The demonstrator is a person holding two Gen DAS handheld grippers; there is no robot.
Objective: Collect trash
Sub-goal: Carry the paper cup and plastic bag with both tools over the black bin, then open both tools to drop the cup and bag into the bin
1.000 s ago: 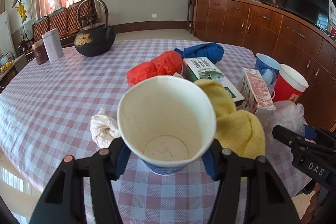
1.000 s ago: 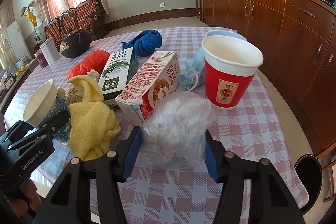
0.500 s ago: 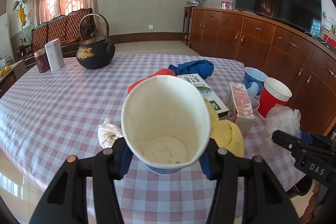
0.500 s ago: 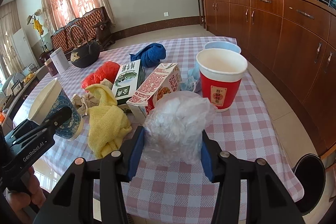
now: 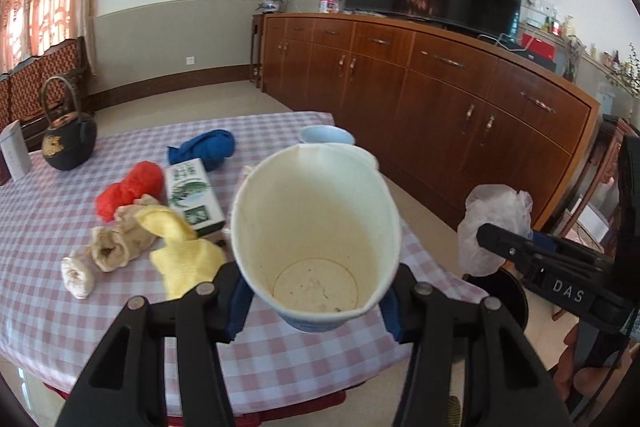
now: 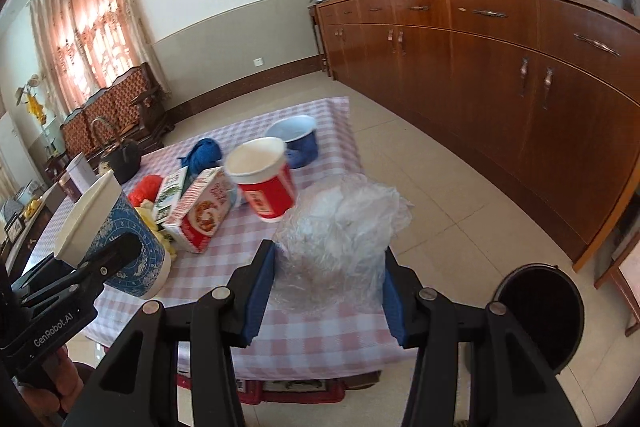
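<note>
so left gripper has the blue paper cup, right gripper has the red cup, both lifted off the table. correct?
Not quite. The right gripper is shut on a crumpled clear plastic bag, not the red cup, which stands on the table in the right wrist view. The left gripper does hold the blue paper cup, and both are lifted.

Right tongs [image 6: 327, 281] clamp plastic wad [image 6: 340, 227] — aloft.

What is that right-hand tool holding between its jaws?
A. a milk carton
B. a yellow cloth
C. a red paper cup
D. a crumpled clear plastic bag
D: in the right wrist view the crumpled clear plastic bag sits pinched between the blue pads of the right gripper, while the red paper cup and carton stand on the table behind it.
</note>
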